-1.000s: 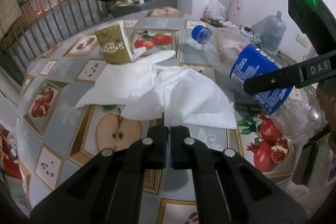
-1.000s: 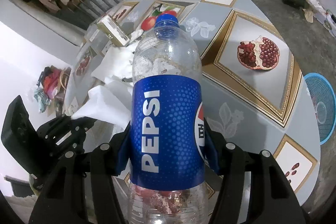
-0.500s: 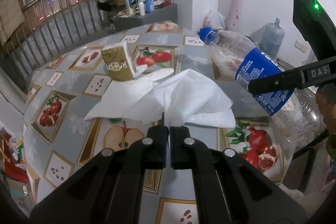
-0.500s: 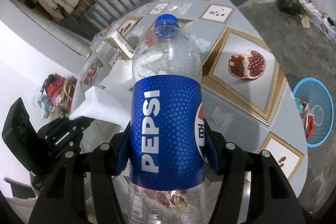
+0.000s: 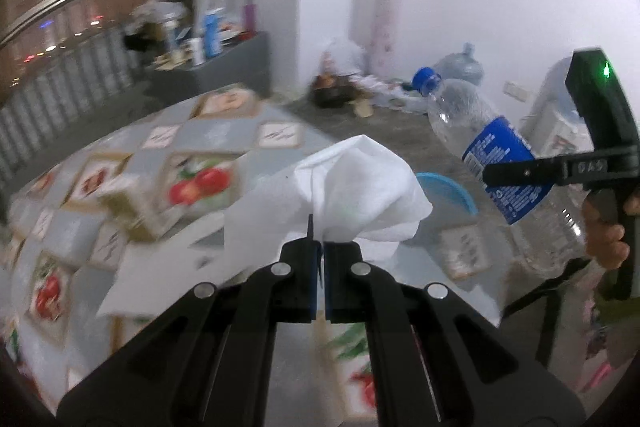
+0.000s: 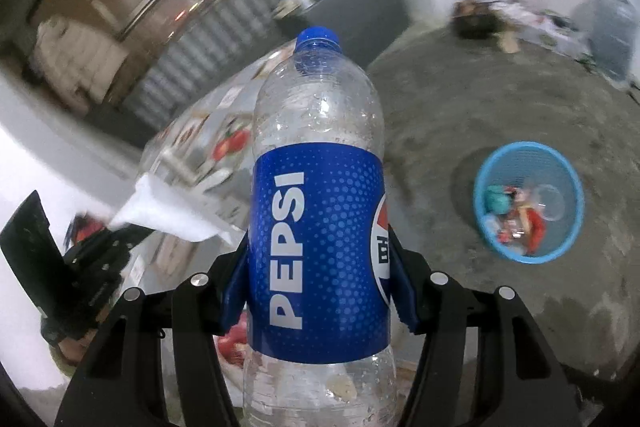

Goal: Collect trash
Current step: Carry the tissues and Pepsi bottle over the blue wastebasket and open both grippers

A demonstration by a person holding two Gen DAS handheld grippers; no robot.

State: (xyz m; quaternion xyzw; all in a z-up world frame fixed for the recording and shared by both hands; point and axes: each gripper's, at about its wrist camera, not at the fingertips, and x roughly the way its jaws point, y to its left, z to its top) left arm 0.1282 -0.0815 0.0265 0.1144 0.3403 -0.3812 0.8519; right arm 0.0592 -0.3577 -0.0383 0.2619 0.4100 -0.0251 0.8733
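**Left wrist view and right wrist view: trash on its way to the basket**

Left wrist view: the left hand-held gripper [image 5: 320,247] pinches a white tissue [image 5: 352,195] above the counter [image 5: 224,147].

Right wrist view: the right hand-held gripper [image 6: 320,267] clamps the Pepsi bottle [image 6: 316,227]. Better to bring both directly over the blue basket [image 6: 484,171] on the floor before releasing.

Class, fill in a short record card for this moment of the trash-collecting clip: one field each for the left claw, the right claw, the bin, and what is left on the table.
left claw: shut on the white tissue
right claw: shut on the Pepsi bottle, cap on, pointing away from the camera
bin: blue basket on the floor, already holding some trash
table: fruit-patterned cloth; a small box, blurred
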